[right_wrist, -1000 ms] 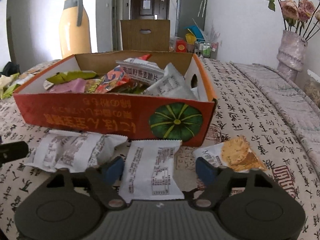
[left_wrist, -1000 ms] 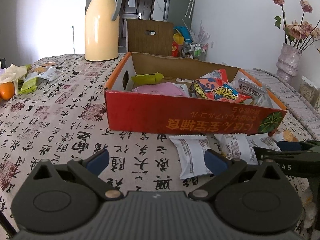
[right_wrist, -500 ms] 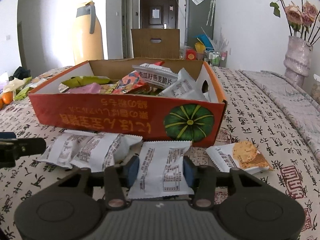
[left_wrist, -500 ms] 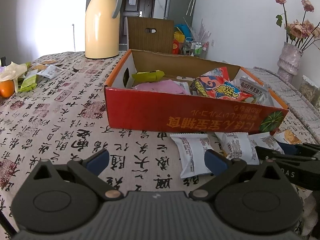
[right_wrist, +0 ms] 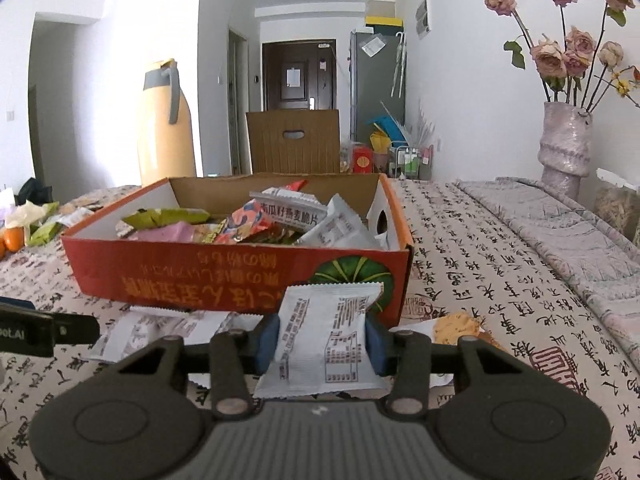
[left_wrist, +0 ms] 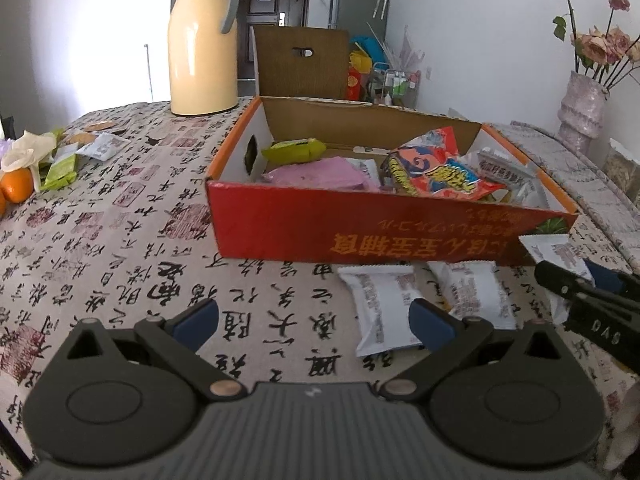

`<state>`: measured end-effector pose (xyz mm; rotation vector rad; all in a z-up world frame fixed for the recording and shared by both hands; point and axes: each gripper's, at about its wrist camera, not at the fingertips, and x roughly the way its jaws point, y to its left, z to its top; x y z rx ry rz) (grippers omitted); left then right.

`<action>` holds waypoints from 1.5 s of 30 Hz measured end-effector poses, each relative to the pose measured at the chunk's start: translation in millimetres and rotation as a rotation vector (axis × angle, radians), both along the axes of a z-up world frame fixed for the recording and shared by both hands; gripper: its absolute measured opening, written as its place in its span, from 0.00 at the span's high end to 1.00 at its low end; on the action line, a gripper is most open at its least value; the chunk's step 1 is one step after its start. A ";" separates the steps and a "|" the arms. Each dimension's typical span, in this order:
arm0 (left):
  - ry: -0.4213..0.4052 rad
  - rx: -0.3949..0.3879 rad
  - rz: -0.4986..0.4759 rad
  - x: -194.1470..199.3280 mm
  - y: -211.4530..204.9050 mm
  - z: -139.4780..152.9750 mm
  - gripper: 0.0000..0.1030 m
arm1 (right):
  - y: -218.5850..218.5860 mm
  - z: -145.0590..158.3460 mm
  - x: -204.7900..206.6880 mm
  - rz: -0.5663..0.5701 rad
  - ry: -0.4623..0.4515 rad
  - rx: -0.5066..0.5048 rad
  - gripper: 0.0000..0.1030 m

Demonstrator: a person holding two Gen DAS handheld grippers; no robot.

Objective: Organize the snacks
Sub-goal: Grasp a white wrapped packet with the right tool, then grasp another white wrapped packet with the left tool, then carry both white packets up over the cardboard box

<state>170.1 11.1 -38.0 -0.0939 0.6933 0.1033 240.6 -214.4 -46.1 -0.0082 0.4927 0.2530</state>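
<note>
Moved: the right tongs (right_wrist: pixel 322 342) had gone from wide apart around a white packet (right_wrist: pixel 324 340) to clamped on its sides, and the packet had come up off the desk (right_wrist: pixel 500 280), tilted up against the box front.
Right tongs: blue pads (right_wrist: pixel 267 340) pressed on both long edges of the packet; the grip looked settled.
Left tongs: these (left_wrist: pixel 310 320) were as wide apart as before, empty, low over the desk at 6 o'clock of the box (left_wrist: pixel 360 236).
Packet place: just short of the box's near wall, at its 5 o'clock corner by the pumpkin print.
Left on desk: two white packets (left_wrist: pixel 380 308) at the box's 6 o'clock, a biscuit packet (right_wrist: pixel 456 326) at 4 o'clock.
Meaning: one snack was secured; it probably went over the wall into the box next, with three to follow.
</note>
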 end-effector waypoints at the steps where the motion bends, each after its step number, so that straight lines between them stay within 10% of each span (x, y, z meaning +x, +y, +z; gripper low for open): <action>1: 0.003 0.007 0.000 1.6 -2.6 2.6 0.00 | -1.1 0.2 -0.5 0.000 -0.004 0.005 0.57; 12: 0.103 0.087 0.012 40.4 -39.7 4.4 0.00 | -4.9 1.7 -4.0 0.008 -0.034 0.042 0.57; 23: 0.187 0.072 0.008 57.7 -52.8 -17.0 0.27 | -7.0 3.7 -9.9 0.028 -0.060 0.063 0.57; 31: 0.164 0.059 -0.009 54.5 -53.0 -17.1 0.56 | -7.3 4.2 -10.1 0.038 -0.062 0.065 0.57; 45: 0.126 0.074 -0.002 39.4 -50.3 -10.0 0.60 | -8.4 3.6 -8.6 0.034 -0.060 0.067 0.57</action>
